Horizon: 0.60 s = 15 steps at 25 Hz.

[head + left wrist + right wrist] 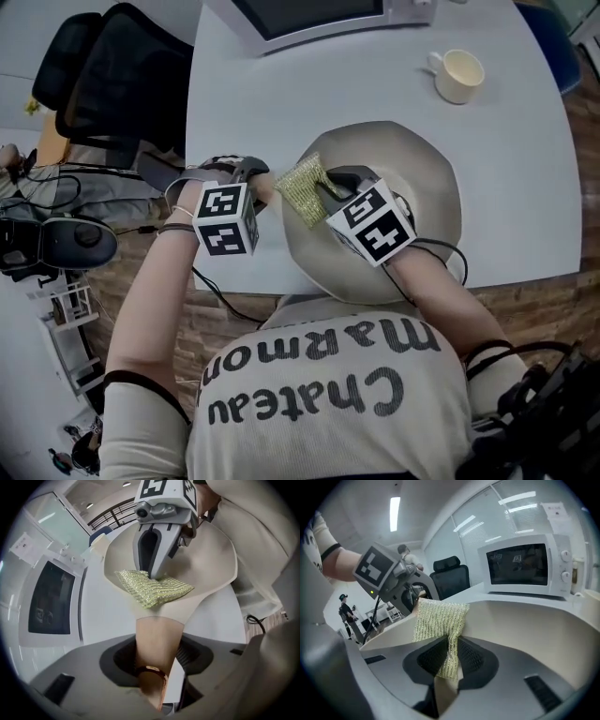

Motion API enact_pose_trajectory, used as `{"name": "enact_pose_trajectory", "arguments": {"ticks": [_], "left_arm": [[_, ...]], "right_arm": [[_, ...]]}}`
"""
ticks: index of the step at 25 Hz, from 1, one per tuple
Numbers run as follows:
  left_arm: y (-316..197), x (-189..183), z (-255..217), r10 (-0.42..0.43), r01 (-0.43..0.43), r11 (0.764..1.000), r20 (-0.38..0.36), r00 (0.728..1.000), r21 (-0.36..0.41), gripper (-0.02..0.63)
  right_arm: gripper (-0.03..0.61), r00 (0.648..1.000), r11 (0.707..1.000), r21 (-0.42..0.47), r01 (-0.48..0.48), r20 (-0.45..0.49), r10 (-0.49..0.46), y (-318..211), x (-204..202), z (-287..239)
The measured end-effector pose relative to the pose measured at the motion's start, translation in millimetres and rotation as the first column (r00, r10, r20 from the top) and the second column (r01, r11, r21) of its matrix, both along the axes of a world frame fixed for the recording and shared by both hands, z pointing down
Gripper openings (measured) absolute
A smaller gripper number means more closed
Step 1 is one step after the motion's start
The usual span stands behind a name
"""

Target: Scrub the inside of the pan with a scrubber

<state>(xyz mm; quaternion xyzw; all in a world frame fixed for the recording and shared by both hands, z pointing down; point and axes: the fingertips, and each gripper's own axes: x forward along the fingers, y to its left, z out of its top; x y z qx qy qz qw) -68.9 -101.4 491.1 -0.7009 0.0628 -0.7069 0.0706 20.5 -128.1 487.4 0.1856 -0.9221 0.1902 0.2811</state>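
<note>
Grips the mesh scrubber (305, 187) in the right gripper's (449, 660) closed jaws just over the pan's (427, 169) rim beside its handle (157, 632), itself clamped between the left gripper's (157, 656) wide-set jaws.

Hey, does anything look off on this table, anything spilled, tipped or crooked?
Nothing spilled or damaged. The pan rests upright on the table, the left gripper grips its handle, the right gripper pinches the scrubber over it, and the mug stands upright.
</note>
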Motion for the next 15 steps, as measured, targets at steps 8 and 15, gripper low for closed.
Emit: {"name": "enact_pose_trajectory", "arguments": {"ticks": [8, 15], "left_arm": [[-1.1, 1.2, 2.0, 0.051, -0.051, 0.999, 0.020, 0.998, 0.011, 0.227], [6.5, 2.7, 3.7, 0.106, -0.105, 0.994, 0.036, 0.994, -0.011, 0.230]], "right_arm": [[0.058, 0.999, 0.985, 0.165, 0.042, -0.035, -0.037, -8.3, -18.8, 8.4], [0.058, 0.999, 0.996, 0.070, -0.049, -0.016, 0.050, -24.4, -4.3, 12.6]]}}
